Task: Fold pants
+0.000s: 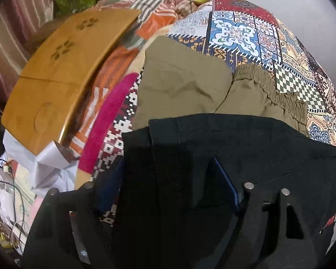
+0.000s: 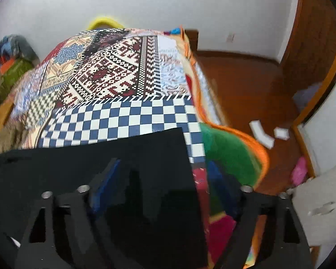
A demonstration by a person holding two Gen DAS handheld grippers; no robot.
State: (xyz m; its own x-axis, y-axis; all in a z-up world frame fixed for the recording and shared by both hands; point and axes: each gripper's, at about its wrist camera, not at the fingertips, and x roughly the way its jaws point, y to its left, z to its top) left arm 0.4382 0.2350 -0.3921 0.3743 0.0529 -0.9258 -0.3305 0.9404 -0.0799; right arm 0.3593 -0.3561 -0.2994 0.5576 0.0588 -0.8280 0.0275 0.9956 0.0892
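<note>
Black pants (image 1: pixel 246 148) lie on a patterned bedspread (image 1: pixel 246 33), spread across the near part of both views; they also show in the right wrist view (image 2: pixel 123 163). My left gripper (image 1: pixel 168 179) is open, its blue-padded fingers (image 1: pixel 226 179) straddling the pants' left end. My right gripper (image 2: pixel 168 177) is open, its left finger (image 2: pixel 105 179) over the black cloth and its right finger beyond the pants' right edge. Khaki pants (image 1: pixel 183 83) lie folded just behind the black ones.
A wooden folding table top (image 1: pixel 62 67) lies at the bed's left side, with cables and papers below it. The bed's right edge (image 2: pixel 246 148) drops to a wooden floor (image 2: pixel 246 85). A white wall stands behind the bed.
</note>
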